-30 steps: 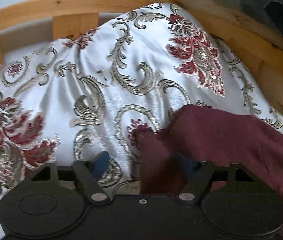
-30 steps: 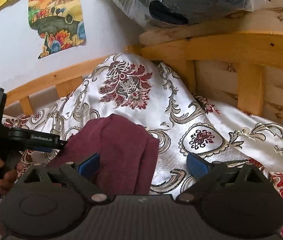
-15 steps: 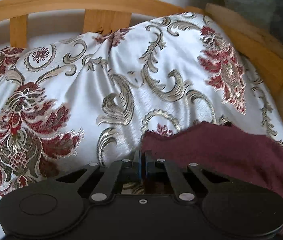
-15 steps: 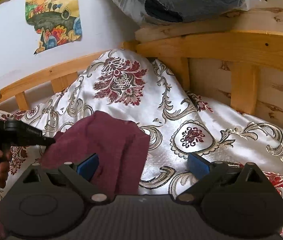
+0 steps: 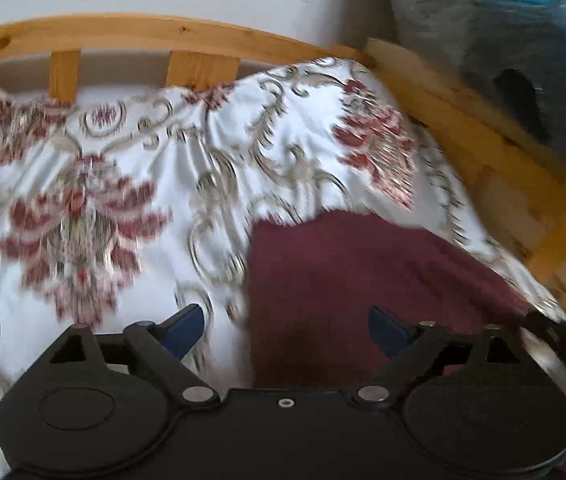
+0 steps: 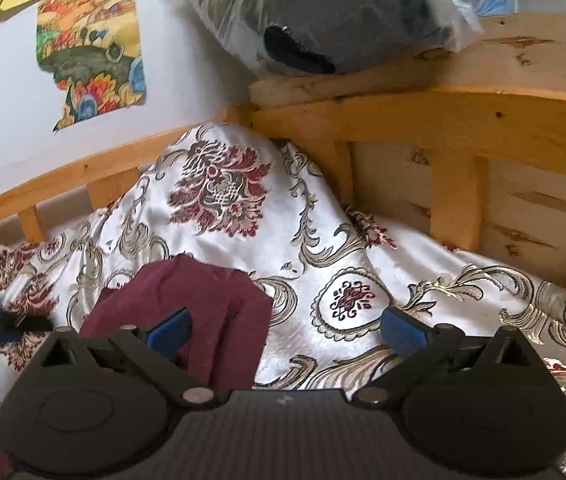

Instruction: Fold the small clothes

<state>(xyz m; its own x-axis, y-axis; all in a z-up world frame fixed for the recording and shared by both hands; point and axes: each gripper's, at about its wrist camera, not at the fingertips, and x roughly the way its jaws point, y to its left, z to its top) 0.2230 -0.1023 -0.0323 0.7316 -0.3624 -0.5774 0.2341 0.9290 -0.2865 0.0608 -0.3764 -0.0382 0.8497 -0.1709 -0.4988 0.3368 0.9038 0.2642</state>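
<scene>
A small maroon garment [image 5: 363, 280] lies folded on the white floral bedspread [image 5: 123, 200]. My left gripper [image 5: 287, 330] is open just above its near left edge, holding nothing. In the right wrist view the garment [image 6: 203, 300] lies left of centre, and my right gripper [image 6: 285, 330] is open over its right edge, the left blue pad in front of the cloth. The left gripper's tip [image 6: 7, 322] shows at the far left of that view.
A wooden bed rail [image 6: 403, 120] runs along the back and right. A plastic-wrapped grey bundle [image 6: 323, 20] sits on the rail's top. Colourful pictures [image 6: 91, 52] hang on the white wall. The bedspread rises into a hump [image 6: 223, 192] behind the garment.
My left gripper closed on the garment's edge half a second ago and has now opened and pulled back. The garment lies flatter. My right gripper stayed open.
</scene>
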